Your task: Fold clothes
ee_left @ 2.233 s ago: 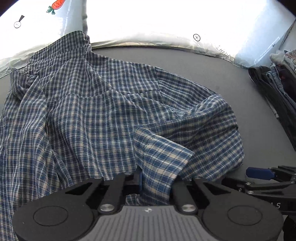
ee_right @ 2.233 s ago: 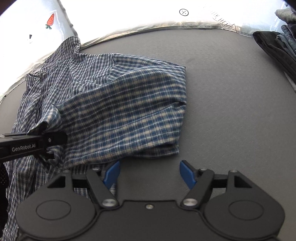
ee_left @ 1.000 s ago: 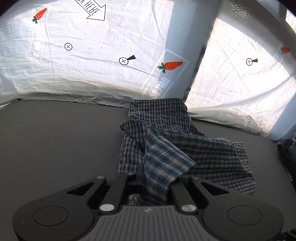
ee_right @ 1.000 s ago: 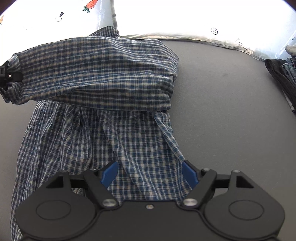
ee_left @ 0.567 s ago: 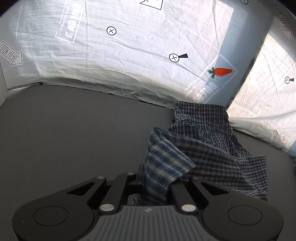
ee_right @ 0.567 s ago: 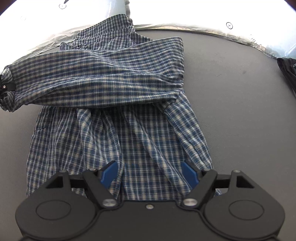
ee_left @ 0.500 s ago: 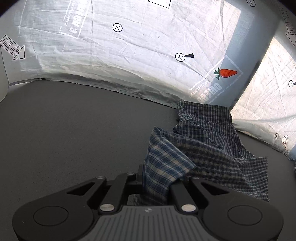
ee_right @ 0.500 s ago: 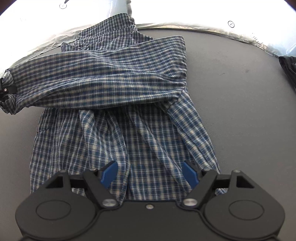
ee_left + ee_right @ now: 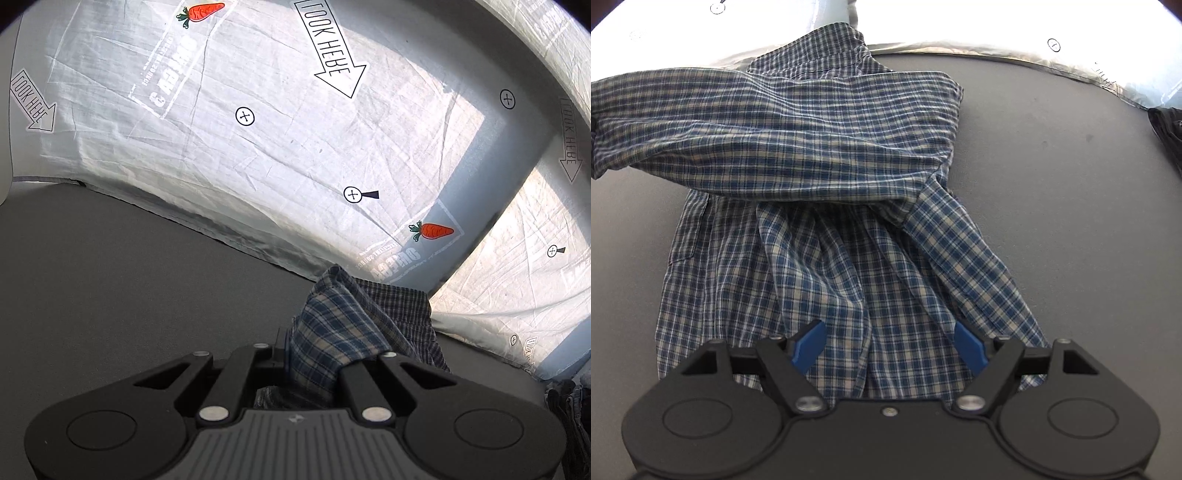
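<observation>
Right wrist view: your right gripper [image 9: 890, 343] is hovering with jaws spread wide over the hem of the plaid shirt [image 9: 827, 258], which is lying on the grey counter [image 9: 1052, 166]. Farther up, a sleeve [image 9: 757, 136] is stretching across the chest towards your left gripper [image 9: 314, 354], whose jaws are clenching its cuff. You're looking mid sleeve-fold; laying it flat calls for slack. The left view is showing little shirt, and the dark pile [image 9: 1167, 125] is running out of frame.

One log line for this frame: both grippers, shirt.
left gripper: shut on sleeve | right gripper: open over hem | shirt: flat on table, sleeve across chest
</observation>
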Action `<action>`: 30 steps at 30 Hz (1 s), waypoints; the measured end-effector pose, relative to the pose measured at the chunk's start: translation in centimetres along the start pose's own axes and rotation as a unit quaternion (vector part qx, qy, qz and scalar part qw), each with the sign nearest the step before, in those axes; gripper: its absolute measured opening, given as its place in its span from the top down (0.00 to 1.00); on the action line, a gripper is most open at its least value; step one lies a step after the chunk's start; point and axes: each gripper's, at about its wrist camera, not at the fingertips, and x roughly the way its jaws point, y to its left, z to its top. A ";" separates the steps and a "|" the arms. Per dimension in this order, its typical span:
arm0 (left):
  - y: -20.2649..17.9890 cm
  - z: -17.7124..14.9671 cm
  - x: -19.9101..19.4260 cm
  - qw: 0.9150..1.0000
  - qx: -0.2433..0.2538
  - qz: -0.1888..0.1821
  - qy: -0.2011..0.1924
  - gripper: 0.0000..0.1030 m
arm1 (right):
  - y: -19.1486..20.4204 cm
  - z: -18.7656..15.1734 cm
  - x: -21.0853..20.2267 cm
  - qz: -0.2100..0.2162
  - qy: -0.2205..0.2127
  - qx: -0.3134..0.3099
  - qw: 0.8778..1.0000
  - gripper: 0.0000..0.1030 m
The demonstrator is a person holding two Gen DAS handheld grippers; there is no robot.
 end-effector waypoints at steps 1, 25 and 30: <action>-0.2 0.5 -0.6 1.000 -0.001 -0.005 -0.009 0.95 | -0.2 -0.1 -0.1 0.000 0.001 0.001 1.000 0.25; 6.9 -7.9 0.5 0.968 -0.048 0.193 0.153 0.51 | -5.0 -3.8 -4.8 0.031 -0.008 0.013 0.999 0.25; 2.3 -10.1 -3.7 0.972 -0.015 0.171 0.163 0.43 | -6.1 -5.1 -6.9 0.045 -0.031 0.008 0.998 0.24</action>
